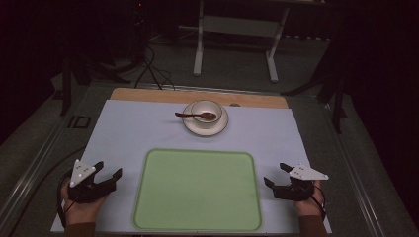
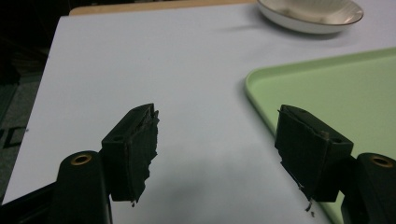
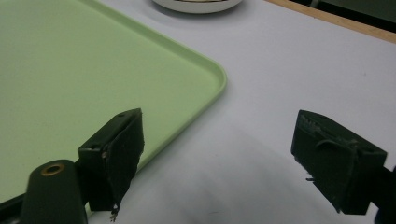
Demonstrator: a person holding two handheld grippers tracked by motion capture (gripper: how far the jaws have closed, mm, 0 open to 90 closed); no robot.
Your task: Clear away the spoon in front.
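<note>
trays: 1 green tray (image 1: 197,190) | saucers: 1 saucer (image 1: 190,124) | bowls: 1 bowl (image 1: 205,107) | spoons: 1 spoon (image 1: 190,115) | grippers: 2, left gripper (image 1: 110,173), right gripper (image 1: 275,175)

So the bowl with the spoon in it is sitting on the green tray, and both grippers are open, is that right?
Not quite. The bowl with the spoon sits on a white plate beyond the green tray, as the high view shows. Both the left gripper and right gripper are open.
</note>
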